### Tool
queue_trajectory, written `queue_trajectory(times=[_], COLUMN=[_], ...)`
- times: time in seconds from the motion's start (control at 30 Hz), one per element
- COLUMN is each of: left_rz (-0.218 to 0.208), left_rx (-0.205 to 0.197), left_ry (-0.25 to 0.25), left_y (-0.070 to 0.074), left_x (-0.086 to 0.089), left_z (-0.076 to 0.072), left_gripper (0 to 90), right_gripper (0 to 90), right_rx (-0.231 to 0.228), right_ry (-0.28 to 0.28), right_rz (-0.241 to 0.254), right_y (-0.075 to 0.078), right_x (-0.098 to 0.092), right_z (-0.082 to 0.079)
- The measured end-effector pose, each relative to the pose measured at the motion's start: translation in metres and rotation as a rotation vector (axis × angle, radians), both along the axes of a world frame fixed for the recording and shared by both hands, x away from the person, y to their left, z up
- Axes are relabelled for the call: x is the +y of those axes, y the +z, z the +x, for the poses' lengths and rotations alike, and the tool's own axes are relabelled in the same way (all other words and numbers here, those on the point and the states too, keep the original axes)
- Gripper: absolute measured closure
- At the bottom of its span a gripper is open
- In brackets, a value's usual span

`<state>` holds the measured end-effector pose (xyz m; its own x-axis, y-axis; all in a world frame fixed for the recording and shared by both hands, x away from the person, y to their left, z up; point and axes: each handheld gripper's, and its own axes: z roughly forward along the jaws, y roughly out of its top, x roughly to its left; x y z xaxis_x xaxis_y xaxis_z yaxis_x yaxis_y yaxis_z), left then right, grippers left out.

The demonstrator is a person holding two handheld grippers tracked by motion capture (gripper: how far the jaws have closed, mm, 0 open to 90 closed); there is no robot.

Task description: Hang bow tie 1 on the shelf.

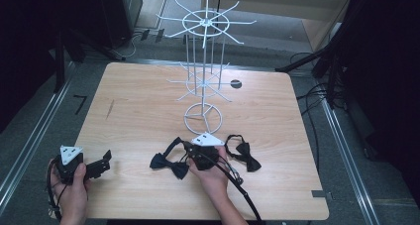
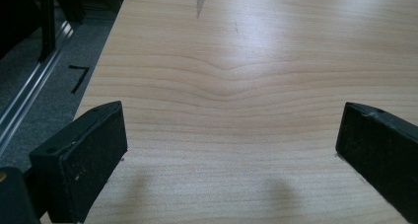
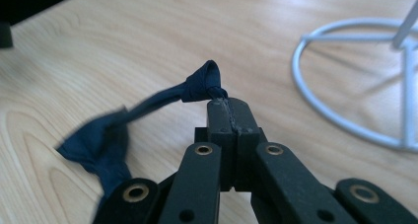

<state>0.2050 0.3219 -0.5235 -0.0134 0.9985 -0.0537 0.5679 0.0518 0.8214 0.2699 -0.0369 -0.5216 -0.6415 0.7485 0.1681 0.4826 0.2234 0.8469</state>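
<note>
A dark navy bow tie [image 1: 169, 165] lies on the wooden table [image 1: 148, 106] near the front, its strap looping up toward my right gripper [image 1: 189, 146]. In the right gripper view the right gripper [image 3: 229, 104] is shut on the bow tie's strap [image 3: 202, 83], and the bow [image 3: 101, 140] trails off to the left. A second dark bow tie [image 1: 243, 153] lies just right of that hand. My left gripper [image 1: 105, 160] rests at the table's front left, open; in its own view the left gripper [image 2: 231, 135] has its jaws wide apart over bare wood.
A white wire display rack [image 1: 204, 61] with spoke arms stands at the table's middle back on a ring base [image 1: 203, 117]; the ring base [image 3: 345, 76] sits close to the right of the shut jaws. A dark round hole [image 1: 236, 84] marks the table beyond it.
</note>
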Motion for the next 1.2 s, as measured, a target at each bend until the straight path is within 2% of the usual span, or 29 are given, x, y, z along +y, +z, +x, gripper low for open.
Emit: queue_trajectory(times=[0.13, 0.4, 0.73, 1.2], left_rz=[0.002, -0.001, -0.004, -0.004], left_rx=[-0.002, -0.001, -0.002, -0.002], left_ry=[0.001, -0.005, -0.004, -0.003], left_y=[0.000, 0.000, 0.000, 0.000], left_x=[0.000, -0.001, -0.001, -0.001], left_z=[0.000, 0.000, 0.000, 0.000], left_gripper=[0.0, 0.0, 0.0, 0.0], right_gripper=[90.0, 90.0, 90.0, 90.0], right_rx=[-0.026, -0.111, -0.195, -0.258], right_ry=[-0.013, -0.032, -0.072, -0.103], right_rz=[0.042, 0.063, 0.096, 0.130], right_y=[0.013, 0.033, 0.056, 0.081], right_x=[-0.005, -0.015, -0.031, -0.046], right_z=[-0.004, -0.011, -0.016, -0.019])
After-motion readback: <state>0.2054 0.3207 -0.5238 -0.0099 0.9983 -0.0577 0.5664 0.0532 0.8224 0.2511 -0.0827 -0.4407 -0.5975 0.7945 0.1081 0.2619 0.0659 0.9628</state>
